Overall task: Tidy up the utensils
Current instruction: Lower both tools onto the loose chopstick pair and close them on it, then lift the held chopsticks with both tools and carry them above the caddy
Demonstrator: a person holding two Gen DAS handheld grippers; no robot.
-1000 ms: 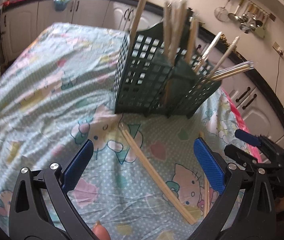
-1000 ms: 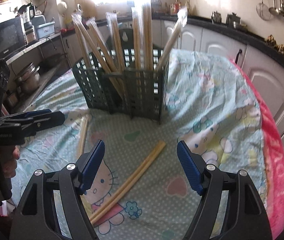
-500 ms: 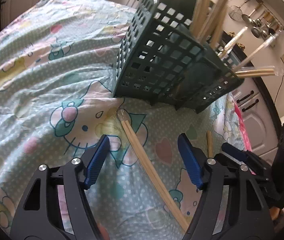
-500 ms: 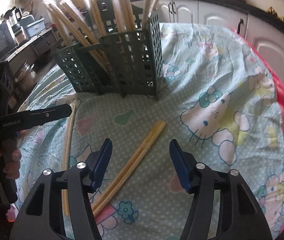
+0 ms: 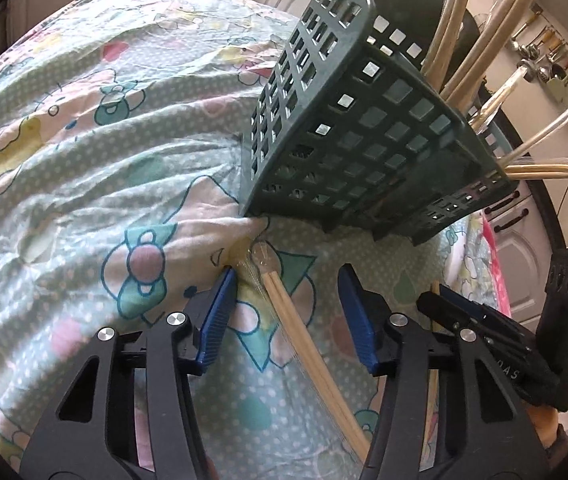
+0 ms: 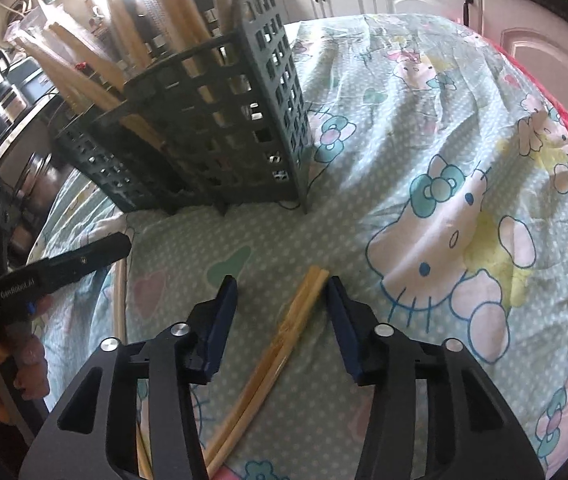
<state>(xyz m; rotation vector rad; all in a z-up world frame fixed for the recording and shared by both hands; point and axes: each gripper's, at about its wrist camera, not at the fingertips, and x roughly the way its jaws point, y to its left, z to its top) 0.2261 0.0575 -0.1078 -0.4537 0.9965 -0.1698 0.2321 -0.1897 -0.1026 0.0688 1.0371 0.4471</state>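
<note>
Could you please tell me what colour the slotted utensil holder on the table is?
Dark green; the holder shows best in the right wrist view.

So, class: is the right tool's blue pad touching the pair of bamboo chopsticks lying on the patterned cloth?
Cannot tell. In the right wrist view, the tool straddles the chopsticks; one pad meets their tip without a plain gap.

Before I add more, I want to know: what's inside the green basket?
Wrapped chopstick pairs lean upright inside the green basket, tops poking above its rim. Its lattice walls hide their lower ends and the floor.
</note>
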